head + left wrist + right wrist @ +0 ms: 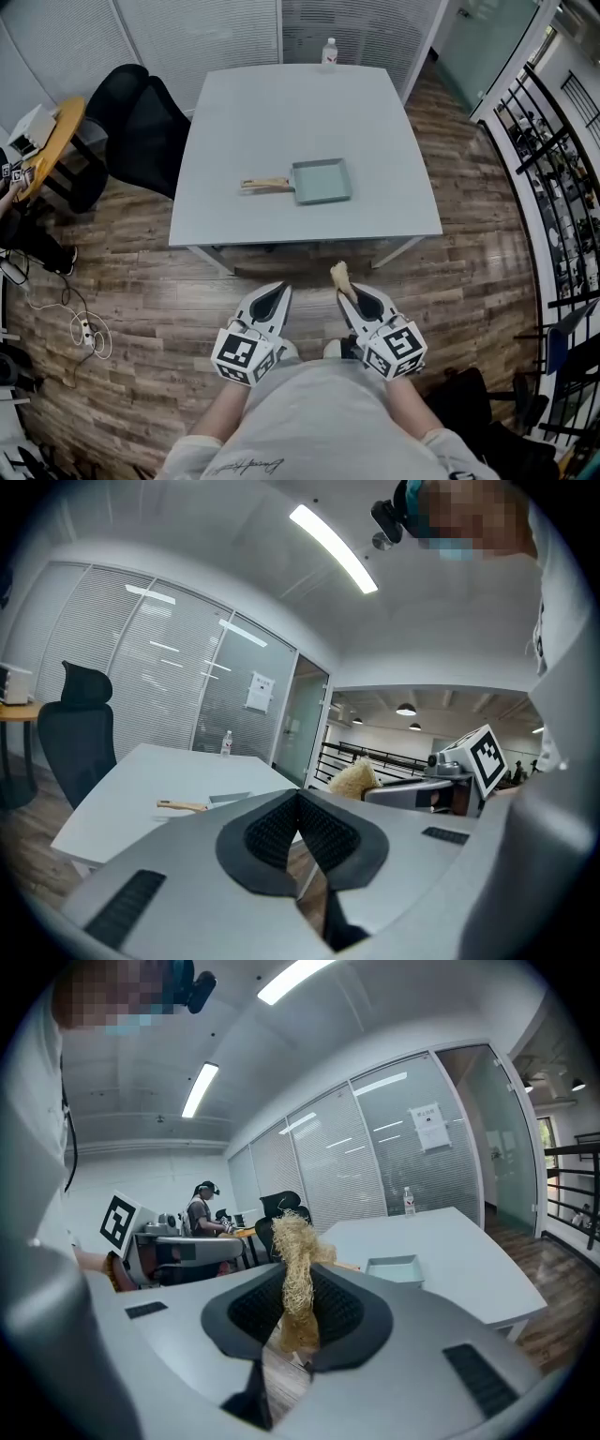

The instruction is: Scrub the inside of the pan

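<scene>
- Jaws of the left gripper (298, 803) are pressed together with nothing between them. The right gripper (300, 1309) is clamped on a straw-coloured fibre scrubber (295, 1269), which sticks up past the jaw tips.
- Both grippers are held low, close to the person's body and well apart from the table (272, 112). From them, the pan (322, 180) lies at 12 o'clock.
- It is a pale blue-green rectangular pan, flat near the middle of the tabletop, with its wooden handle (265, 185) pointing to 9 o'clock. It looks empty.
- Step in hand, as I judge it: the approach. The scrubber is gripped, but scrubbing has not begun.
- The next move calls for carrying the scrubber forward and down into the pan. The left gripper would probably have to open and take the handle, or the light pan may slide under the rubbing.
- A clear bottle (329, 52) stands at the table's 12 o'clock edge; its label is too small to read.
- The only crisp print is the black-and-white square markers on the gripper cubes. They are patterns, not words.
- A paper sheet (427, 1127) hangs on the glass wall, and its text cannot be read. No brand shows on the pan.
</scene>
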Demonstrator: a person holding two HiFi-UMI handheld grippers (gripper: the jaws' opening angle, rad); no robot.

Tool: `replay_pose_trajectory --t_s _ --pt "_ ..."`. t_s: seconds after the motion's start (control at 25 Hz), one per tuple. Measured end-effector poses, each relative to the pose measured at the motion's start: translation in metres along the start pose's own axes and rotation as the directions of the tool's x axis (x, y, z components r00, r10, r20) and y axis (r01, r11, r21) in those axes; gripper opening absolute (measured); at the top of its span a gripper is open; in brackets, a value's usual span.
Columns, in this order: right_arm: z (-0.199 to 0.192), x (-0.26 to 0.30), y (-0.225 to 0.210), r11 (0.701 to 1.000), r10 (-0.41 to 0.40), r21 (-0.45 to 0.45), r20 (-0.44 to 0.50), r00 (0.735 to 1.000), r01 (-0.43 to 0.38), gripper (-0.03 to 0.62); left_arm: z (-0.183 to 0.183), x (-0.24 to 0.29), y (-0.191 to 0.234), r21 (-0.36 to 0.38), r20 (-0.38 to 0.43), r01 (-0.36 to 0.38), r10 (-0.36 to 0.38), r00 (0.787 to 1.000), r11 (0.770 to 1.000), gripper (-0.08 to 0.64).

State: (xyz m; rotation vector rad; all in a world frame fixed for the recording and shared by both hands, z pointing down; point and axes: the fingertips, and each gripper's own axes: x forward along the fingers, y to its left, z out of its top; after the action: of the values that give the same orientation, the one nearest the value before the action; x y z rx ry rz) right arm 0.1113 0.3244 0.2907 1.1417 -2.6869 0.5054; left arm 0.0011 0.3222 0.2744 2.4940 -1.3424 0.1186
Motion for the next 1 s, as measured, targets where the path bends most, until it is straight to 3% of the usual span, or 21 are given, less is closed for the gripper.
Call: replay_pose_trajectory --t_s 0.52,1.0 --pt "0.001 0.025 0.042 0.999 -0.007 -0.046 0.028 1.0 0.008 0.083 0.0 -0.015 0.029 0.008 0.001 0.061 -0.061 0.998 0.998 0.009" --pt "0.008 0.051 0.008 0.998 -0.023 -0.05 0.017 1.0 0.024 0.083 0.004 0.017 0.048 0.006 0.0 0.057 -0.057 0.998 0.998 0.009"
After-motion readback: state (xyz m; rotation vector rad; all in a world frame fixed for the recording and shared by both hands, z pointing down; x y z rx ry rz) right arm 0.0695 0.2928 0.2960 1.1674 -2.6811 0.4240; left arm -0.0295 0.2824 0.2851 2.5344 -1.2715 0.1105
